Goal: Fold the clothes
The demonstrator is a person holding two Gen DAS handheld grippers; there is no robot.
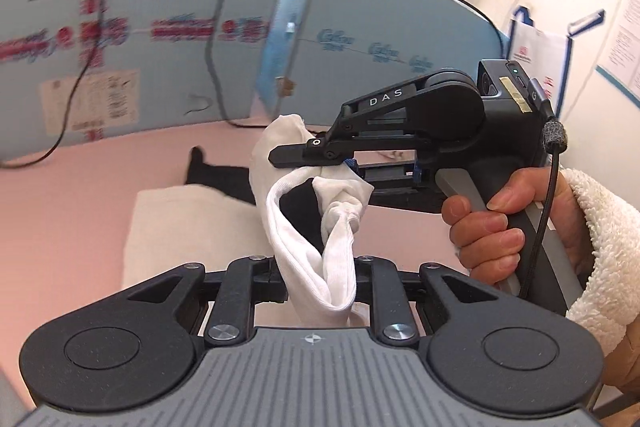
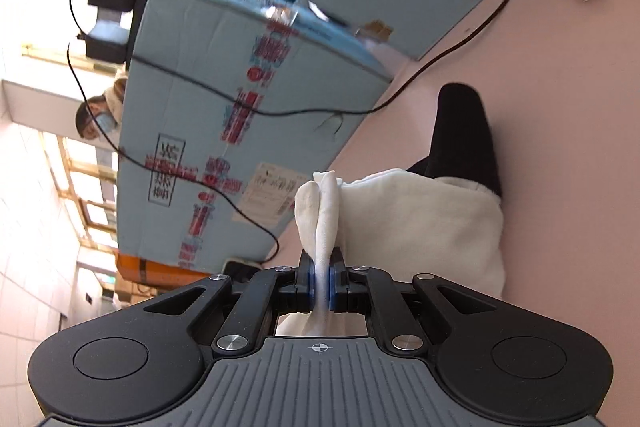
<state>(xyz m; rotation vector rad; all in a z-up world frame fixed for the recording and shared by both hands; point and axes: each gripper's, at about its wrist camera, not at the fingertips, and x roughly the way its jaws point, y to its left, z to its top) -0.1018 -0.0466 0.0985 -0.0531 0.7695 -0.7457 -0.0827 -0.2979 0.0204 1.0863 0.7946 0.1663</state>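
Left wrist view, garment: a small white garment (image 1: 304, 227) is seen at frame centre, held off the pink table (image 1: 80, 179) and stretched between both tools.
Left wrist view, left gripper (image 1: 320, 287): closed on the garment's lower bunch at lower centre; fingertips are hidden by cloth.
Left wrist view, right gripper (image 1: 320, 163): shown side-on at centre right, held by a hand (image 1: 492, 223) in a fleecy sleeve; its jaws are pinched on the garment's upper edge.
Left wrist view, other items: a cream folded cloth (image 1: 188, 227) lies at centre left, a black garment (image 1: 216, 175) behind it.
Right wrist view, right gripper (image 2: 321, 287): blue pads (image 2: 307, 283) are pressed together on a thin pleat of the white garment (image 2: 320, 211) at lower centre.
Right wrist view, other items: the cream cloth (image 2: 432, 227) is at centre right, the black garment (image 2: 464, 131) above it, both on the table (image 2: 560, 147).
Handling, judged: the fabric appears light, soft, limp and thin; it sags and twists between grips, with a knotted bunch near the middle.
Hold points, judged: edges or corners are best taken, with a full pinch of layers, since a thin pleat may slip.
Fold state: not settled from these views.
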